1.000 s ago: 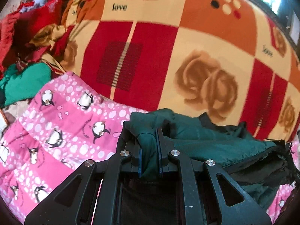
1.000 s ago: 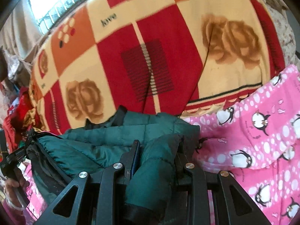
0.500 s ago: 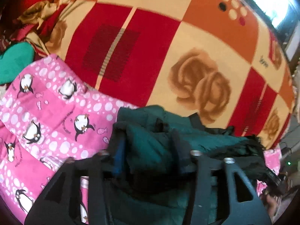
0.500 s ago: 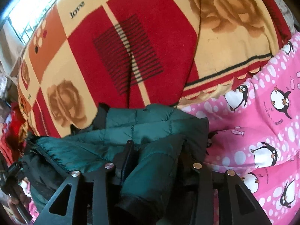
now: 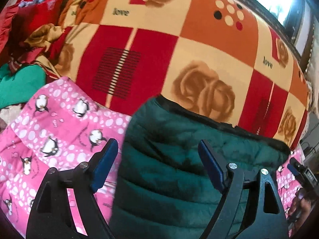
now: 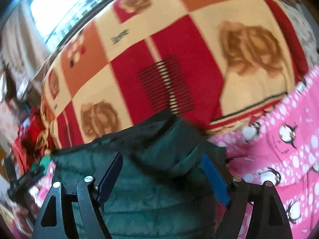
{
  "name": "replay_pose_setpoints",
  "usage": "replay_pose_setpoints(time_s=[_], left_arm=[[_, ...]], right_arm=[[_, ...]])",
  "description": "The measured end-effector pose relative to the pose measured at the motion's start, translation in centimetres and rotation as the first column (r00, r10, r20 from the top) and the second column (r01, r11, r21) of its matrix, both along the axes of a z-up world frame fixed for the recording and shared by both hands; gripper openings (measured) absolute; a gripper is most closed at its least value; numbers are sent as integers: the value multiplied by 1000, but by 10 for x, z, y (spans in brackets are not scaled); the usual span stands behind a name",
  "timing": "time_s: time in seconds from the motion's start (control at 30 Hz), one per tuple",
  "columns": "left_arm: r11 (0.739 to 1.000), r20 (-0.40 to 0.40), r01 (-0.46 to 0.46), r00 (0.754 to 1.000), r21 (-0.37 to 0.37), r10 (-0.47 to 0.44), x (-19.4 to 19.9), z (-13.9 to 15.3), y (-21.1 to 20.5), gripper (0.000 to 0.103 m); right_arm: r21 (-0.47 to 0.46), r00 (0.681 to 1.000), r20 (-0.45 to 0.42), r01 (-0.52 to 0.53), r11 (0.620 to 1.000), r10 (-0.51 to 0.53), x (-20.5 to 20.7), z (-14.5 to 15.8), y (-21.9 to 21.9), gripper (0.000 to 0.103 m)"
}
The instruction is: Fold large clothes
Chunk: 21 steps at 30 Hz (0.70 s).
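Note:
A dark green quilted puffer jacket [image 5: 179, 159] lies folded on a pink penguin-print sheet [image 5: 59, 123], its black-lined edge toward the rose-patterned blanket. My left gripper [image 5: 157, 149] is open and empty, with its blue pads just above the jacket's left part. In the right wrist view the same jacket [image 6: 151, 179] lies under my right gripper [image 6: 161, 163], which is open and empty over the jacket's right end. The pink sheet [image 6: 279, 159] shows to its right.
A red, orange and cream rose blanket [image 5: 179, 49] covers the bed beyond the jacket. A pile of red and green clothes [image 5: 24, 39] sits at the far left. The other gripper and hand show at the right edge [image 5: 303, 177]. A bright window [image 6: 69, 6] is behind.
Both grippers were shut on folds of the green jacket; they have let go and opened wide. The jacket now lies flat on the pink sheet.

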<state>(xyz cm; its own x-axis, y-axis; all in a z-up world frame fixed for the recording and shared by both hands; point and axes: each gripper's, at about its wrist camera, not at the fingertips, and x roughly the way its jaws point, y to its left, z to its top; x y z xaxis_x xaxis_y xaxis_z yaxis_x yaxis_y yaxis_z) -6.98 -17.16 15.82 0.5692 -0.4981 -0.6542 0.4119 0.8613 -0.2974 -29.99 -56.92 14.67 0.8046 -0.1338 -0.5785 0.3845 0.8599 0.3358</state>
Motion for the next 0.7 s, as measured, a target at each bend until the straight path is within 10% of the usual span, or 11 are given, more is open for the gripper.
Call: replay_pose_setpoints(time_s=[0.33, 0.7], left_arm=[[983, -64, -29, 997, 179, 41, 34, -51, -51, 83], [978, -4, -41, 999, 203, 43, 41, -70, -58, 86]], right_arm=[[-110, 970, -242, -39, 993, 11, 89, -58, -10, 80], [-81, 955, -293, 25, 996, -48, 105, -83, -20, 82]])
